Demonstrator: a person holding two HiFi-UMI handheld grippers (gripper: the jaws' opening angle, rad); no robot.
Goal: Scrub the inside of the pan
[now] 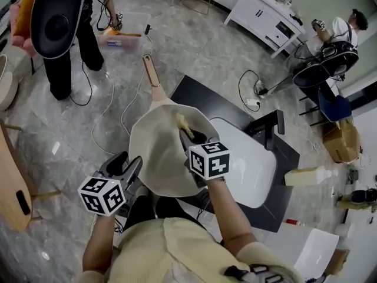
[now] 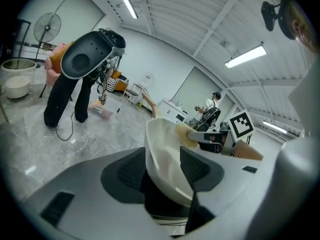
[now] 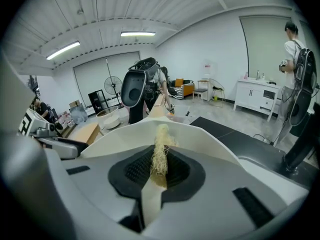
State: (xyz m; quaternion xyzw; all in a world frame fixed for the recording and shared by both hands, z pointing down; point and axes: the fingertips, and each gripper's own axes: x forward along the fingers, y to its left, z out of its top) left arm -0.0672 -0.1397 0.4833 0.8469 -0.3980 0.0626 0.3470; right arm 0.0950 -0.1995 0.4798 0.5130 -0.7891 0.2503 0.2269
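Note:
A cream pan [image 1: 162,152] with a wooden handle [image 1: 152,75] pointing away sits tilted in front of me, over the near edge of a black table [image 1: 235,105]. My left gripper [image 1: 134,168] is shut on its near left rim; in the left gripper view the pan wall [image 2: 162,144] fills the gap between the pads. My right gripper [image 1: 187,137] is shut on a flat-handled fibre brush [image 1: 182,122]. The bristles [image 3: 160,149] reach over the rim into the pan [image 3: 200,139]. In the left gripper view the brush head [image 2: 187,134] shows inside the bowl.
A white board [image 1: 253,158] lies on the table beside the pan, with a pale bottle [image 1: 309,175] further right. Cables [image 1: 106,111] trail on the marble floor. One person [image 1: 65,63] stands at the far left, another [image 1: 341,34] by a white cabinet [image 1: 265,16].

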